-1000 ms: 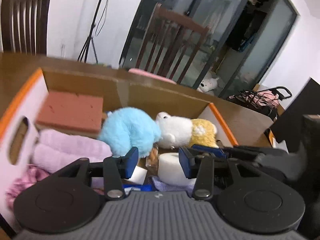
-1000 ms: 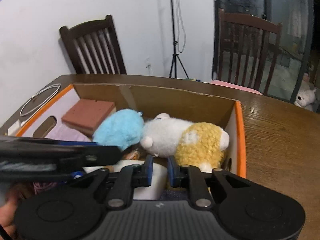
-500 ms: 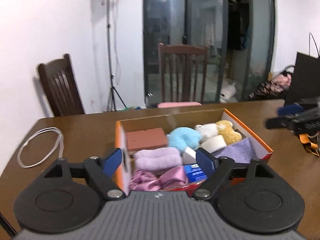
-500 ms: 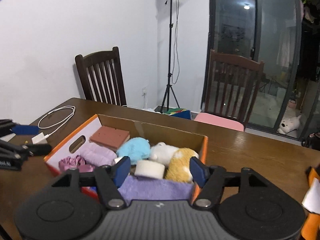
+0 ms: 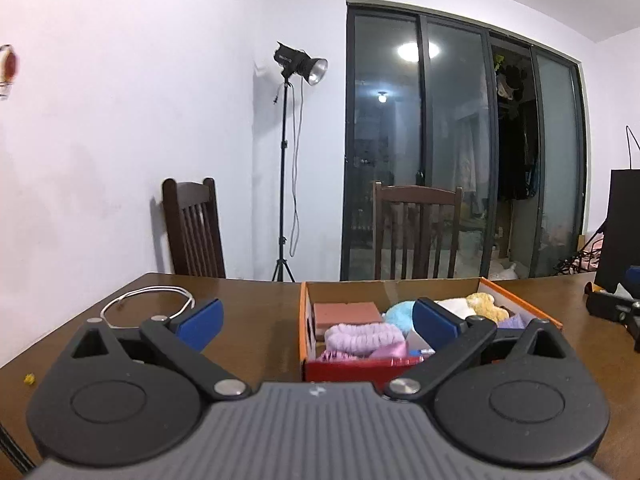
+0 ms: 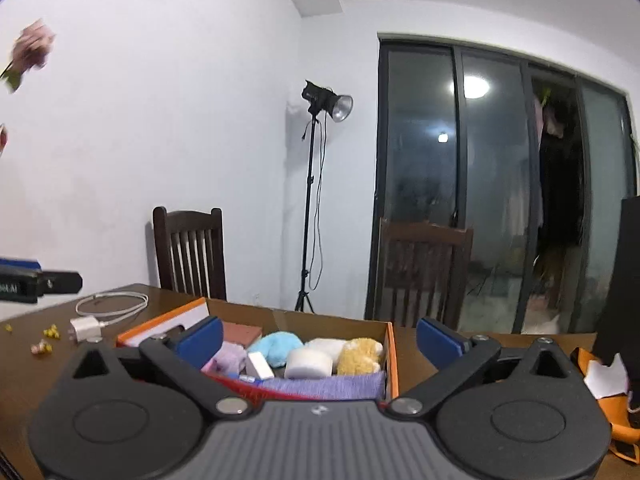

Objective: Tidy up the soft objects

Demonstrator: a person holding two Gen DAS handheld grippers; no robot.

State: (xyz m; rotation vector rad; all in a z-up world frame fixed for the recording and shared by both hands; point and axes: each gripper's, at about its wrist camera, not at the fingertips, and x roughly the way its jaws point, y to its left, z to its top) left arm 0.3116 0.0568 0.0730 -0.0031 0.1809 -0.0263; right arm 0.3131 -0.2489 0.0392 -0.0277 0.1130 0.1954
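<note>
An orange-edged cardboard box [image 5: 303, 320] sits on the brown table, and also shows in the right wrist view [image 6: 391, 354]. It holds a blue plush [image 6: 276, 347], a white-and-yellow plush [image 6: 358, 354], a white foam roll [image 6: 309, 362], a brick-red sponge block [image 5: 346, 314], rolled lilac towels [image 5: 362, 338] and a purple cloth [image 6: 324, 386]. My left gripper [image 5: 318, 320] is open and empty, back from the box's near end. My right gripper [image 6: 318, 338] is open and empty, back from the box.
A white cable [image 5: 146, 300] lies on the table left of the box, with its charger [image 6: 84, 330] and small crumbs [image 6: 44, 340]. Two dark wooden chairs [image 5: 194, 230] [image 5: 416, 232] stand behind the table. A black bag [image 5: 618, 232] and orange item [image 6: 608, 396] lie at the right.
Both grippers have pulled up and back from inside the box and opened wide. The box contents now lie at a distance.
</note>
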